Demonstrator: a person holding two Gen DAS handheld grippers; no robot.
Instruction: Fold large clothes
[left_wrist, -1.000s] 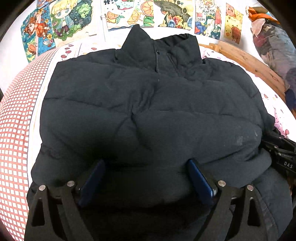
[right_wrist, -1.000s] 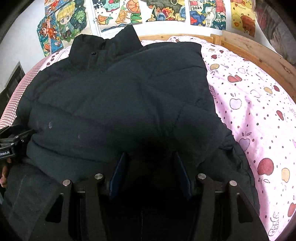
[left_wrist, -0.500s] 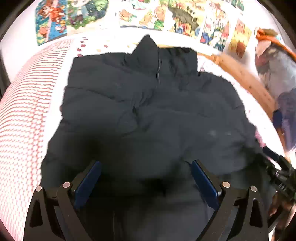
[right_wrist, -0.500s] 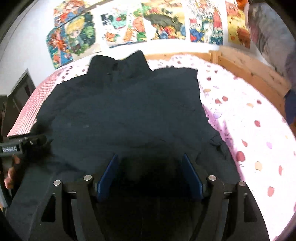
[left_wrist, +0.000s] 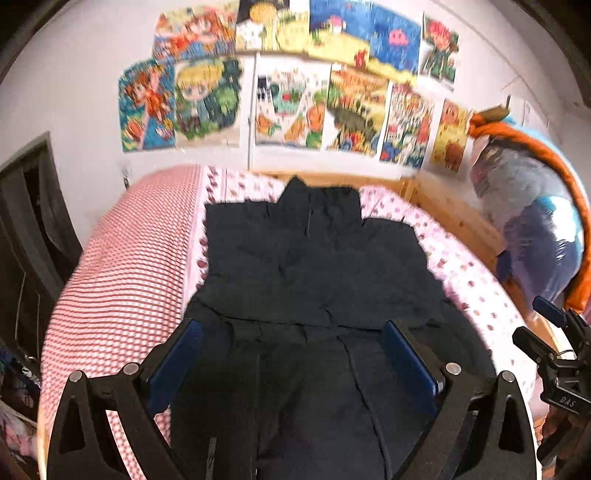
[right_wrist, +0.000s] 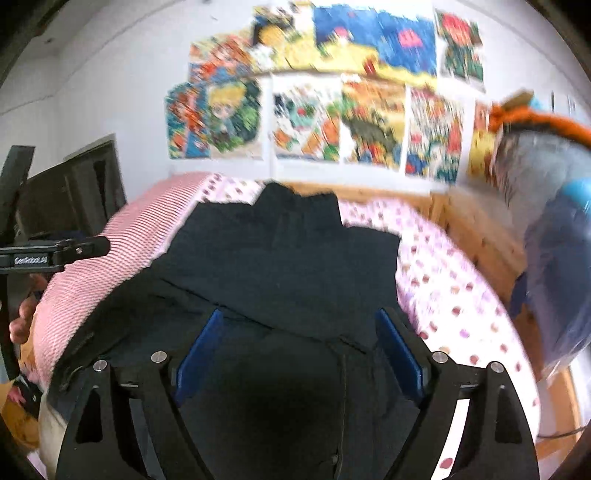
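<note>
Though blurred, dark jacket (left_wrist: 314, 266); hem cut off

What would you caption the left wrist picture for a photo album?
Open left gripper poised above a dark puffer jacket on a pink patterned bed.

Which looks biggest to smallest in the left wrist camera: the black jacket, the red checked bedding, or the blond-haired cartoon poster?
1. Black jacket, though it lies nearest the camera, which enlarges it.
2. Red checked bedding.
3. Blond-haired cartoon poster, smallest, but it hangs farthest away, so its true size is unsure.
</note>
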